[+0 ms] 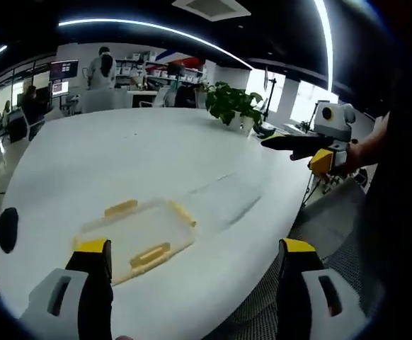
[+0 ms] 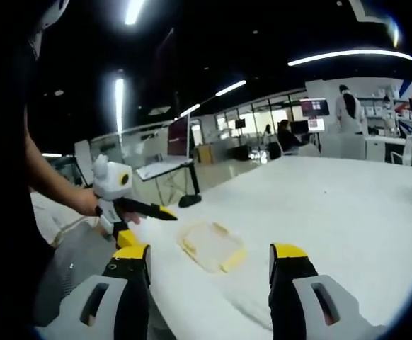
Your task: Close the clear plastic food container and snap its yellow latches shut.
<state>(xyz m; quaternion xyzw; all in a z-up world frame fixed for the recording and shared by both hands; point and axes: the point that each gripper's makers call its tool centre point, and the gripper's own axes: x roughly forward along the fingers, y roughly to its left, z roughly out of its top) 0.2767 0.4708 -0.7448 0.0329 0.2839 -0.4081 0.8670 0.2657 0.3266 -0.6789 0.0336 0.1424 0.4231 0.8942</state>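
Note:
A shallow clear plastic container [image 1: 139,237] with yellow latches [image 1: 150,256] on its sides lies flat near the front edge of the white table [image 1: 121,156]. Whether its latches are snapped down I cannot tell. My left gripper [image 1: 195,248] hovers just short of it, jaws wide apart with nothing between them. In the right gripper view the container [image 2: 212,246] lies beyond my right gripper [image 2: 209,251], which is open and empty. The right gripper [image 1: 268,144] enters the left gripper view from the right, held in a hand. The left gripper [image 2: 169,212] comes into the right gripper view from the left.
A potted plant [image 1: 233,105] stands at the table's far edge. A grey mesh chair [image 1: 333,241] sits off the table's near edge. Desks, monitors [image 2: 313,108] and people [image 1: 103,67] are far behind. The person's arm [image 2: 50,180] is at the left.

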